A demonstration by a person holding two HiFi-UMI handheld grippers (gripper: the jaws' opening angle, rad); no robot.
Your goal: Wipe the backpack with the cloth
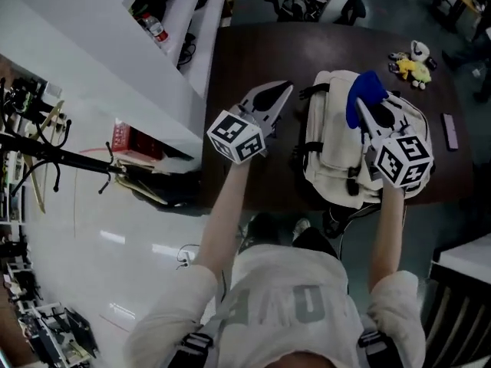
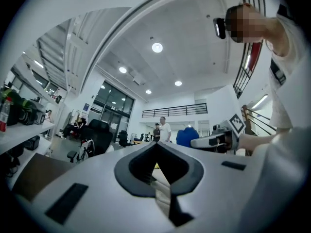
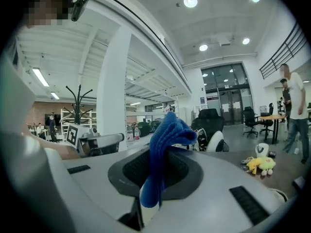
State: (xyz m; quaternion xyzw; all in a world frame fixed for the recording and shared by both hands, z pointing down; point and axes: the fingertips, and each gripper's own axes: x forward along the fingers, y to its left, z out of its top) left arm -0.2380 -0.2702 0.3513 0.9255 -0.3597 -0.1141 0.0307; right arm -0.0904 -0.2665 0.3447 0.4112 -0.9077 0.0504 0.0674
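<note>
A cream backpack (image 1: 337, 140) lies flat on the dark brown table (image 1: 253, 60). My right gripper (image 1: 360, 107) hovers over the bag's upper right part, shut on a blue cloth (image 1: 367, 90) that bunches up out of the jaws. In the right gripper view the cloth (image 3: 167, 144) stands pinched between the jaws of the right gripper (image 3: 154, 188). My left gripper (image 1: 284, 90) is held up just left of the backpack, jaws closed together with nothing in them. From the left gripper view the left gripper (image 2: 156, 145) points level across the room, and the right gripper (image 2: 214, 141) and cloth (image 2: 187, 136) show beyond it.
A small yellow and white plush toy (image 1: 414, 61) and a dark flat device (image 1: 450, 131) lie on the table's right side. Office chairs (image 1: 322, 2) stand at the far edge. A white counter (image 1: 100, 75), a red box (image 1: 126, 138) and a black coat stand (image 1: 46, 156) are to the left.
</note>
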